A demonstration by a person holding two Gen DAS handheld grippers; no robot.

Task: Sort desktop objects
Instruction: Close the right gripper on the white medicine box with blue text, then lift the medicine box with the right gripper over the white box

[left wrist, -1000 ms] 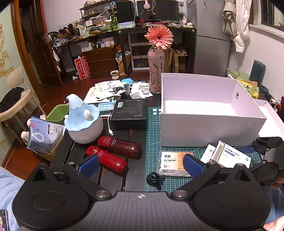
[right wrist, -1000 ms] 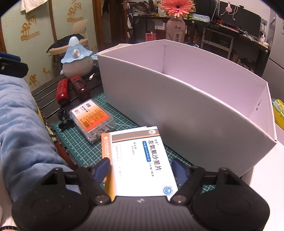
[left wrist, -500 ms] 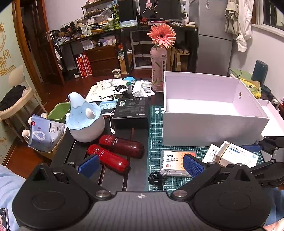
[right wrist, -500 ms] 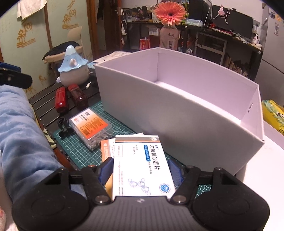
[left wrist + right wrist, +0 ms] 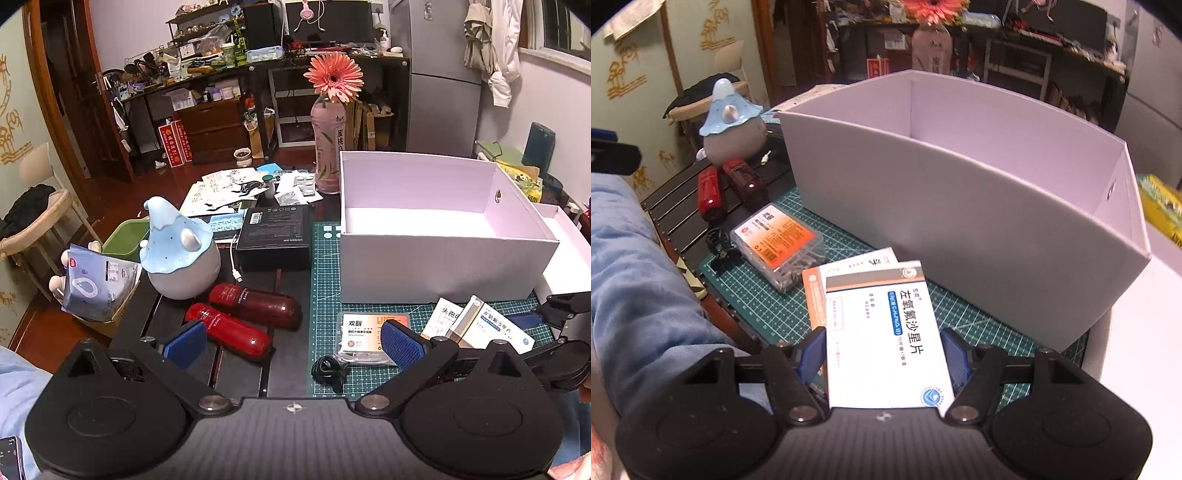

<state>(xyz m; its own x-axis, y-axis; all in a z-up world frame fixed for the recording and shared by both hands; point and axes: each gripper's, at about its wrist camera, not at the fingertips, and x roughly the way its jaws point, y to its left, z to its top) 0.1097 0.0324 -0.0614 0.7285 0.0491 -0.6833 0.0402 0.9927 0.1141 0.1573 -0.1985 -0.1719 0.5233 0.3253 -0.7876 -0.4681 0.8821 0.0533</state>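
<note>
Right tongs (image 5: 884, 356), low at the counter's near edge, clamp a white medicine box (image 5: 886, 332) by its sides, tilted above the green mat (image 5: 768, 302) just before the white bin (image 5: 960, 206). Left tongs (image 5: 293, 341) hover apart, empty, over the red bottles (image 5: 240, 317).

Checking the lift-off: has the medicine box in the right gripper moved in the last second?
Yes. The medicine box, clamped in the right gripper, has risen toward the white bin rim.
</note>
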